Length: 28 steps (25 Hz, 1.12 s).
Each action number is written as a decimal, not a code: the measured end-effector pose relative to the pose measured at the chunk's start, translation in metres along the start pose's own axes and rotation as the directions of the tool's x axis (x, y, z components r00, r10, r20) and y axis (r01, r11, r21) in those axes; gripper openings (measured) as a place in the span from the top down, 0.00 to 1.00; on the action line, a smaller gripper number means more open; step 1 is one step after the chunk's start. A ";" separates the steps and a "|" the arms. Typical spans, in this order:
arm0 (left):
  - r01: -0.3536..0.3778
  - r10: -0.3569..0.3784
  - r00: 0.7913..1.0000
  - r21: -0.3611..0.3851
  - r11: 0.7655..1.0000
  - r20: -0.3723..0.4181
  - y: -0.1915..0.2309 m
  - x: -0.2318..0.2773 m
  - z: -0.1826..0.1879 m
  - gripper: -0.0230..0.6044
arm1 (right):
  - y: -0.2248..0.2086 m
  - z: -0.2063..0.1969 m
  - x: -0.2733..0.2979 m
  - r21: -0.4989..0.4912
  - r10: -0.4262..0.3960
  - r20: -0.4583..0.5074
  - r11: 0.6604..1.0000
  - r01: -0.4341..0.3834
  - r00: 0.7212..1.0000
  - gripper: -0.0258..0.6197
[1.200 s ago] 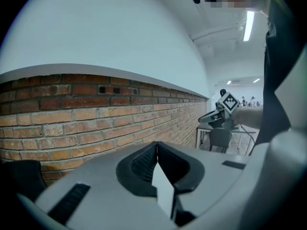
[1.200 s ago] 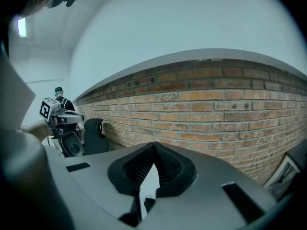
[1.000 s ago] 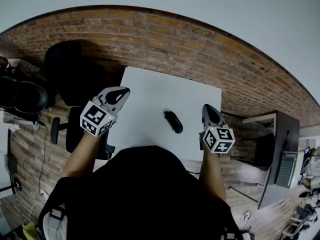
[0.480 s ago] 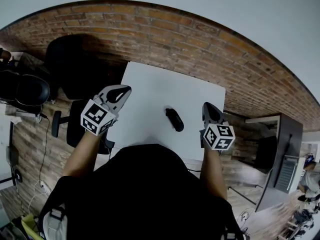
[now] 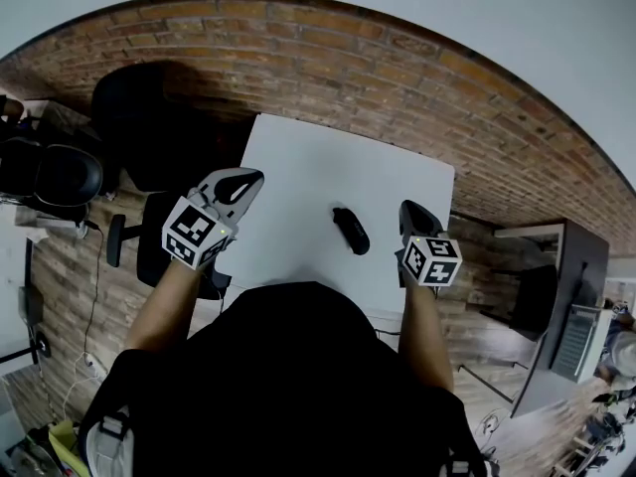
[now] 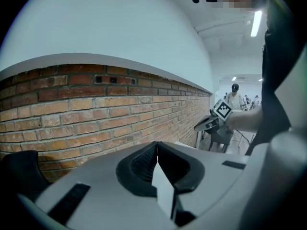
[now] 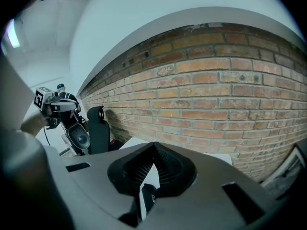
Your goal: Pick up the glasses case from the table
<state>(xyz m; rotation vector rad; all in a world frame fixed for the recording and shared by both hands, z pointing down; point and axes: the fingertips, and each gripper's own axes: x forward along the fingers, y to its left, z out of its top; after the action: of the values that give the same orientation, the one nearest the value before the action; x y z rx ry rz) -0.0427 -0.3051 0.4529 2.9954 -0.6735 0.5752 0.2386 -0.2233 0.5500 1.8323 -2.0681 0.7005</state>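
fingers (image 7: 136, 169) of the right gripper (image 5: 411, 212) sit pinched together, empty; they should spread wide before straddling the glasses case (image 5: 350, 231) at nine o'clock.

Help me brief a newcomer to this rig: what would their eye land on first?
A lone dark glasses case lies near the middle of the white table, which stands against a red brick wall. The left gripper and right gripper hang at the table's two sides, jaws shut, neither touching the case.
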 end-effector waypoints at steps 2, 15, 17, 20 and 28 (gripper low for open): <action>0.003 -0.003 1.000 -0.003 1.000 -0.005 -0.002 0.001 -0.002 0.94 | -0.004 -0.011 0.005 0.015 0.004 -0.016 1.000 -0.004 1.000 0.93; 0.012 -0.012 1.000 -0.018 1.000 -0.028 -0.004 0.002 -0.014 0.94 | -0.009 -0.081 0.036 0.044 0.036 -0.160 0.999 -0.030 0.986 0.93; 0.011 -0.012 0.999 -0.016 1.000 -0.031 -0.003 0.003 -0.016 0.94 | -0.010 -0.090 0.040 0.045 0.037 -0.180 0.999 -0.029 0.983 0.93; 0.002 -0.003 0.999 -0.023 1.000 -0.040 0.000 0.001 -0.020 0.94 | -0.009 -0.102 0.044 0.059 0.043 -0.205 0.998 -0.032 0.978 0.93; -0.001 -0.002 0.998 -0.045 0.999 -0.061 0.003 0.002 -0.028 0.94 | 0.000 -0.129 0.058 0.064 0.089 -0.273 0.995 -0.074 0.958 0.91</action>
<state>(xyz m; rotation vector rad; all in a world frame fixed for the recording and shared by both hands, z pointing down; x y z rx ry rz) -0.0519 -0.3060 0.4801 2.9233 -0.6720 0.6403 0.2165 -0.2038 0.6884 1.5776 -1.9664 0.9812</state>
